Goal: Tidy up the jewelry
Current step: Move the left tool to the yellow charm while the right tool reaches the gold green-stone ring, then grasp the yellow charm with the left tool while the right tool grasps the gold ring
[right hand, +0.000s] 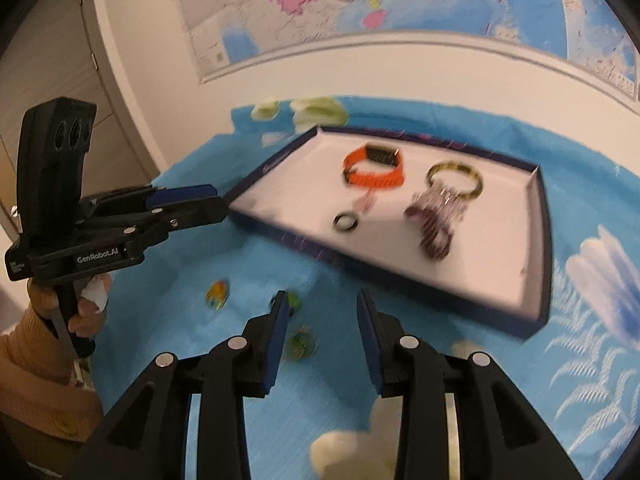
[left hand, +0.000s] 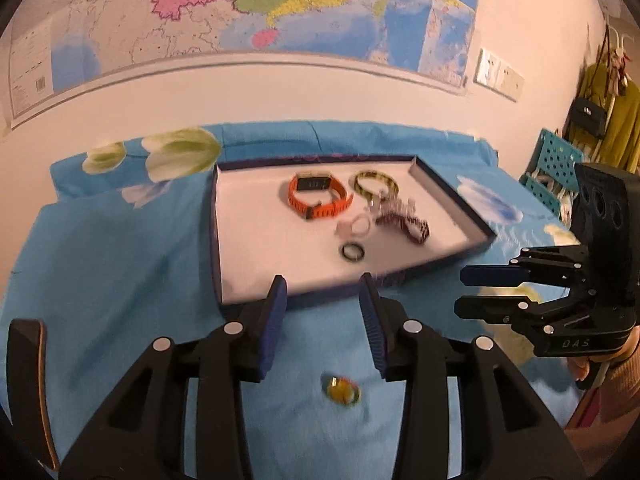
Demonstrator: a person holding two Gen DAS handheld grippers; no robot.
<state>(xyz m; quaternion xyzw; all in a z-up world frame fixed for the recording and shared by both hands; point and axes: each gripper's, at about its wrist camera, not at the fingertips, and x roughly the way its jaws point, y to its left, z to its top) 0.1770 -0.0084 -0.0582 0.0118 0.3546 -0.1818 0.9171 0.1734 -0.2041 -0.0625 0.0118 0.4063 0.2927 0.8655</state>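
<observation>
A shallow white-lined tray (left hand: 256,240) with a dark rim lies on the blue cloth. It holds an orange watch (left hand: 318,198), a yellow-black bangle (left hand: 376,184), a dark beaded bracelet (left hand: 404,222), a black ring (left hand: 352,252) and a clear ring (left hand: 358,226). A yellow ring (left hand: 342,390) lies on the cloth below my open, empty left gripper (left hand: 324,320). My right gripper (right hand: 322,336) is open and empty above the cloth. Near it lie a green bead ring (right hand: 302,342), another green piece (right hand: 294,300) and the yellow ring (right hand: 218,294). The tray (right hand: 500,288) is ahead of it.
The blue flowered cloth (left hand: 120,264) covers the surface against a white wall with a map (left hand: 256,4). A teal crate (left hand: 554,168) and hanging clothes (left hand: 612,120) stand at the right. A door (right hand: 60,60) is at the left.
</observation>
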